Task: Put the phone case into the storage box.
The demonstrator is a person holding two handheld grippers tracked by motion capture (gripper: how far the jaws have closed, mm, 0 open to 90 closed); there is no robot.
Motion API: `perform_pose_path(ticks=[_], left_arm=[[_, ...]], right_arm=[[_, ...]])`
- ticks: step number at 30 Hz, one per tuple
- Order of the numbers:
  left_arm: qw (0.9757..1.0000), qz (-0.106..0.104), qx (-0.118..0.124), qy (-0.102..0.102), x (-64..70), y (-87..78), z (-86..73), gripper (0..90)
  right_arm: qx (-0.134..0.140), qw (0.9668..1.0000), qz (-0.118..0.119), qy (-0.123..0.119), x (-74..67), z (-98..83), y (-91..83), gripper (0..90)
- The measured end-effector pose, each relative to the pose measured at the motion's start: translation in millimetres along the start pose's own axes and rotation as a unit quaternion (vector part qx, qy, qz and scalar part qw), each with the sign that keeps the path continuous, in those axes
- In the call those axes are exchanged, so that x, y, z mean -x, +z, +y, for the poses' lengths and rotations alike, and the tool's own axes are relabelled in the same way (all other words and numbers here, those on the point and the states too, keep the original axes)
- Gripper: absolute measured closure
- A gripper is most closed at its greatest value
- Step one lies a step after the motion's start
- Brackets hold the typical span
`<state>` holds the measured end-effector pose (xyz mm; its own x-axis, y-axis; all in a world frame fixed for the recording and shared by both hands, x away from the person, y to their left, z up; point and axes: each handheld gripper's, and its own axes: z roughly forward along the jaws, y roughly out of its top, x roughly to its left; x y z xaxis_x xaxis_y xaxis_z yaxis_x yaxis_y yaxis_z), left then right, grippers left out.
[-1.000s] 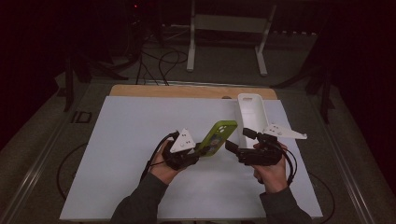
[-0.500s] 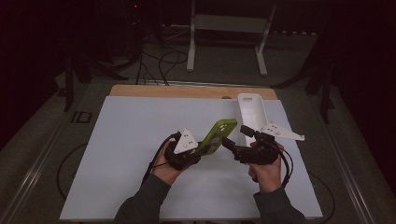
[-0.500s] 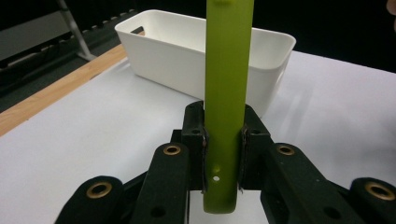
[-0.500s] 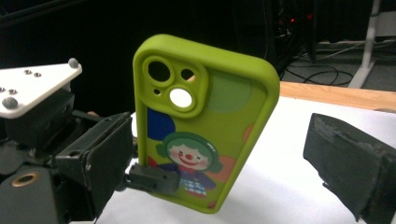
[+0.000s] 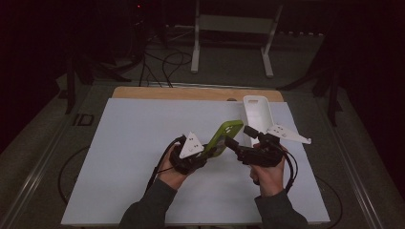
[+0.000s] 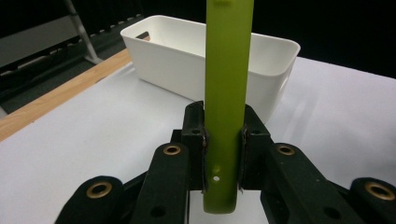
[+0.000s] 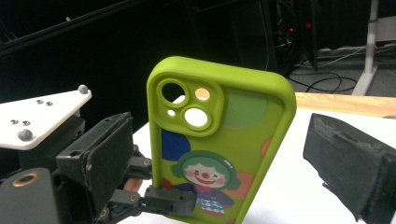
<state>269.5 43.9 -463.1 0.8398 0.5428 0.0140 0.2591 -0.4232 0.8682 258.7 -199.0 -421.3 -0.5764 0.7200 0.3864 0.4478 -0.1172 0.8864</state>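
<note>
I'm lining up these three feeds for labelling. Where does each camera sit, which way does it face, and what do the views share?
High view: fixed above the person's side, facing forward and down on the white table; both forearms and hands enter from below, each with a tool.
Left gripper view: rides the left tool, facing the white plastic bin; its black jaws clamp the green phone case edge-on.
Right gripper view: rides the right tool, facing the case's clown-printed back; its jaws stand open either side.
Shared: the green case appears in all three.

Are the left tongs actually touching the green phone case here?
Touching. In the left gripper view, the left tongs have both pads pressed against the edges of the green phone case, with no gap on either side.
</note>
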Motion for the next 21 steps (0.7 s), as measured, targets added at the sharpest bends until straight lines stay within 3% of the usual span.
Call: perform_pose_path(ticks=[8, 21], left_arm=[[1.0, 0.005, 0.002, -0.004, 0.6, 0.7, 0.1, 77.5], [0.9999, 0.011, -0.001, 0.007, 6.6, 4.0, 0.2, 77.5]], right_arm=[[0.01, 0.9999, -0.006, 0.005, -2.7, 1.3, 1.9, 8.5], [0.013, 0.9995, -0.025, 0.01, -5.5, 2.6, 6.9, 8.8]])
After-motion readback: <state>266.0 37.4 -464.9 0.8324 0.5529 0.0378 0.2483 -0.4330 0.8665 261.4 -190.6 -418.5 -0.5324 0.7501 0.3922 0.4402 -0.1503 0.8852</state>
